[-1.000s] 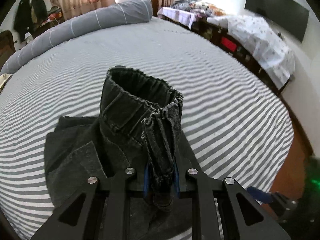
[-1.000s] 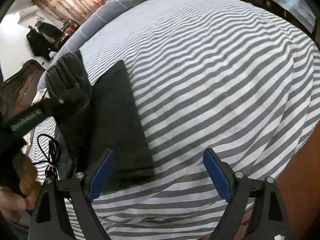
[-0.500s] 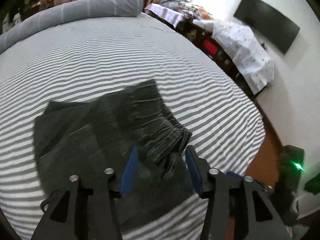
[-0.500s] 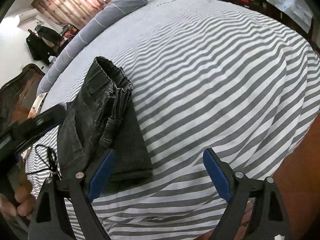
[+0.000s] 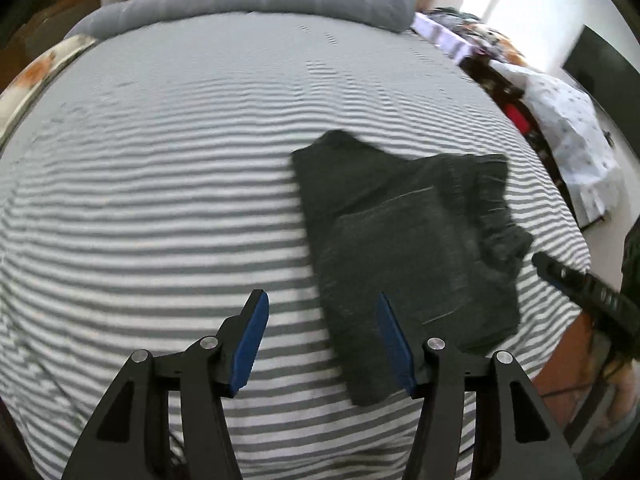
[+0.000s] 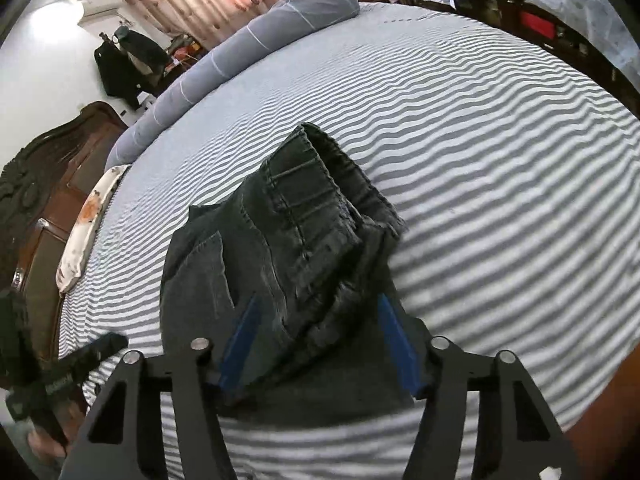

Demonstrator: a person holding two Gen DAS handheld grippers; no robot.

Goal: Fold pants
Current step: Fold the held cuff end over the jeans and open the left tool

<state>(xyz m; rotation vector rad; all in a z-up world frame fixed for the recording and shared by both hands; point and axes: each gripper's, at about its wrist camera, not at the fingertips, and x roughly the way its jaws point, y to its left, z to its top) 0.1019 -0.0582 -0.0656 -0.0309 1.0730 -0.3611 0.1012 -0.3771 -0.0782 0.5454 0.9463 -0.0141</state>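
1. Your pants (image 6: 288,248) lie folded in a dark bundle on the striped bed (image 6: 500,152), near its foot edge.
2. Your left claw (image 5: 320,340) is opening, nothing between its pads, over bare sheet beside the pants.
3. Your right claw (image 6: 316,344) is closing around the bundle's near end; pads not yet pressing.

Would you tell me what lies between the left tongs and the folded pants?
Only bare striped bedsheet, in the left wrist view; the left tongs, opening, hold nothing beside the pants.
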